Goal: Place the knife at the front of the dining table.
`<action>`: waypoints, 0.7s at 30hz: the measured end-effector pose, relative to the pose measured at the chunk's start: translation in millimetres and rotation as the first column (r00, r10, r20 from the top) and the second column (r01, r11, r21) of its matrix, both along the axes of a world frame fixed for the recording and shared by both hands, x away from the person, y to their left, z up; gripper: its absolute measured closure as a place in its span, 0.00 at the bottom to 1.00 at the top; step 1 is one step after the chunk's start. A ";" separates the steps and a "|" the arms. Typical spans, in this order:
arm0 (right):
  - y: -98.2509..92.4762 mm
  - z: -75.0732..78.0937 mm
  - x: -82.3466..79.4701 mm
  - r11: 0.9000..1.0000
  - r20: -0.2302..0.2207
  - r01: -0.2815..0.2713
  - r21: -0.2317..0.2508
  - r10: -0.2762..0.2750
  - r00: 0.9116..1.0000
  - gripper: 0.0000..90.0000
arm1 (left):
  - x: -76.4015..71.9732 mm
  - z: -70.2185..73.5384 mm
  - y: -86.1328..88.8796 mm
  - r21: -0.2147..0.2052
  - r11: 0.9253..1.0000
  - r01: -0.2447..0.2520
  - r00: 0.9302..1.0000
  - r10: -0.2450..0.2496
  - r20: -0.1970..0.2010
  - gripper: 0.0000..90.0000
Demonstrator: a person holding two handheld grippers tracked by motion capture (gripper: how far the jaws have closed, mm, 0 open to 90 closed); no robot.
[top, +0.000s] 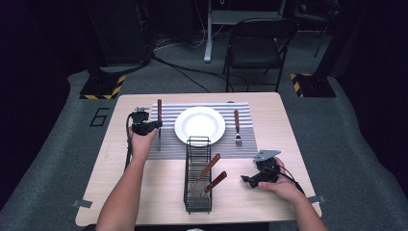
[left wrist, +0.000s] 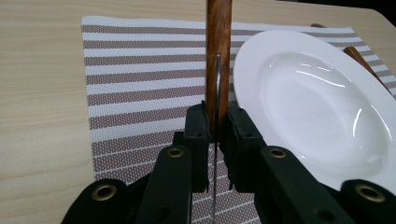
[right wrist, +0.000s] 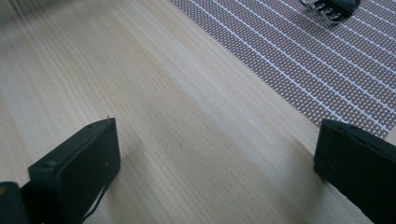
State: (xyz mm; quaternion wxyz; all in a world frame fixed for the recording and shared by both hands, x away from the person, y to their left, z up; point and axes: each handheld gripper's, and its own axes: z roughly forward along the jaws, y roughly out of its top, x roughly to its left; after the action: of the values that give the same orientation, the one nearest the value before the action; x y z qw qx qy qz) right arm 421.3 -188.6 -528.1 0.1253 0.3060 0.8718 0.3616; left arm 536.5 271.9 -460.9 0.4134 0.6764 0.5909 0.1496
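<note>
A: left hand-held gripper [left wrist: 212, 135] is clamped on the knife [left wrist: 218, 60] over the placemat [left wrist: 130, 88], just left of the plate [left wrist: 317, 102]

B: thin grip, it might twist and clip the rim. right hand-held gripper [right wrist: 215, 163] hangs wide open above the counter [right wrist: 163, 116]

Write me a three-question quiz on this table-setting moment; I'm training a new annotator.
1. True or false: the right tool is shut on a fork.
2. What does the left tool grip? A) fork B) knife C) plate
3. How many utensils lie in the black wire caddy?

Key:
1. False. Its jaws stand wide apart over bare table; the fork lies on the striped placemat, right of the white plate.
2. B, a wooden-handled knife.
3. Two.
</note>
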 end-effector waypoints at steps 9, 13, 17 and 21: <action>0.0 0.0 0.0 1.000 0.000 0.000 -0.001 0.000 1.000 0.00 | 7.5 -10.5 0.0 -0.035 0.999 -0.019 1.000 0.018 -0.017 0.89; 0.0 0.0 0.0 1.000 0.000 0.000 0.000 0.000 1.000 0.00 | 11.1 -14.4 0.0 -0.049 0.998 -0.034 0.999 0.032 -0.032 0.89; -0.1 0.0 0.0 1.000 0.000 0.000 0.000 0.000 1.000 0.00 | 15.6 -14.3 -5.0 -0.036 0.999 -0.028 0.999 0.026 -0.043 0.89; -0.4 0.0 0.2 1.000 0.001 -0.005 -0.003 0.005 1.000 0.00 | 18.8 -13.2 -11.6 -0.034 0.999 -0.027 0.999 0.026 -0.039 0.89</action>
State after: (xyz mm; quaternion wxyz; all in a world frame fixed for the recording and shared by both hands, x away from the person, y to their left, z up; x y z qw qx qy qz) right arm 421.5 -189.0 -528.0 0.1252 0.3033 0.8730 0.3607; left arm 555.3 260.3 -474.2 0.4114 0.6641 0.6102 0.1316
